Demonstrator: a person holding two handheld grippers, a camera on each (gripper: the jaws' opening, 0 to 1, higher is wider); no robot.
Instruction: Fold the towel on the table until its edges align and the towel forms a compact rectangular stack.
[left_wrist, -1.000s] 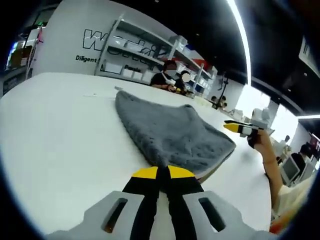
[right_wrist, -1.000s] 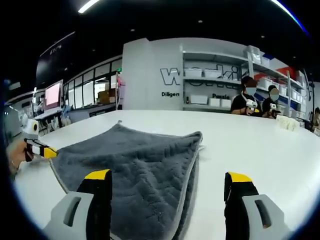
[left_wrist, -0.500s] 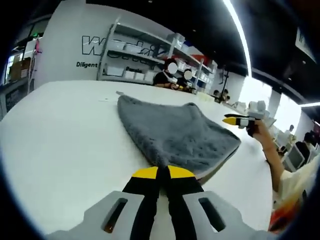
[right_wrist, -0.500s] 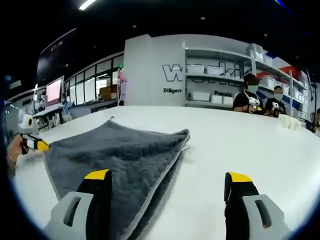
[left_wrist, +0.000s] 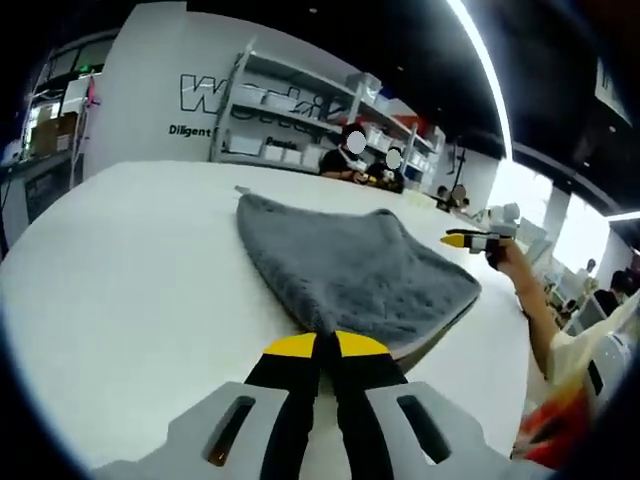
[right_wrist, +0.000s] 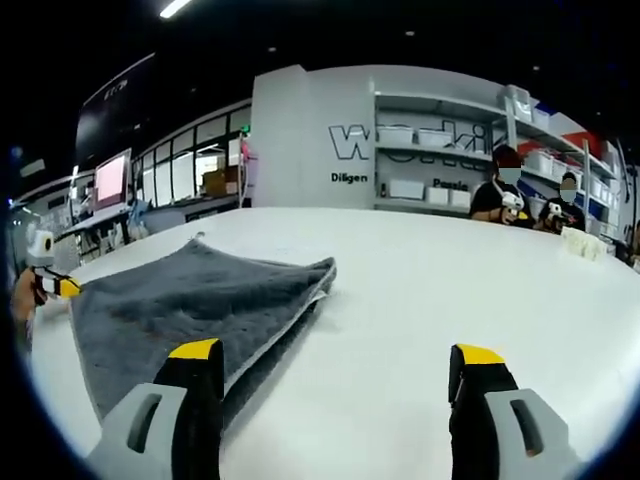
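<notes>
The grey towel (left_wrist: 350, 270) lies folded double on the white table (left_wrist: 130, 280), and I have my left gripper (left_wrist: 326, 345) pinched tight on its near corner, yellow tips pressed together with the cloth between them. My right gripper (right_wrist: 335, 365) stands with its jaws spread wide and nothing between them, over bare table just beside the towel's folded edge (right_wrist: 270, 325). From the left gripper view I see it past the towel's far side, held in a hand (left_wrist: 505, 258).
</notes>
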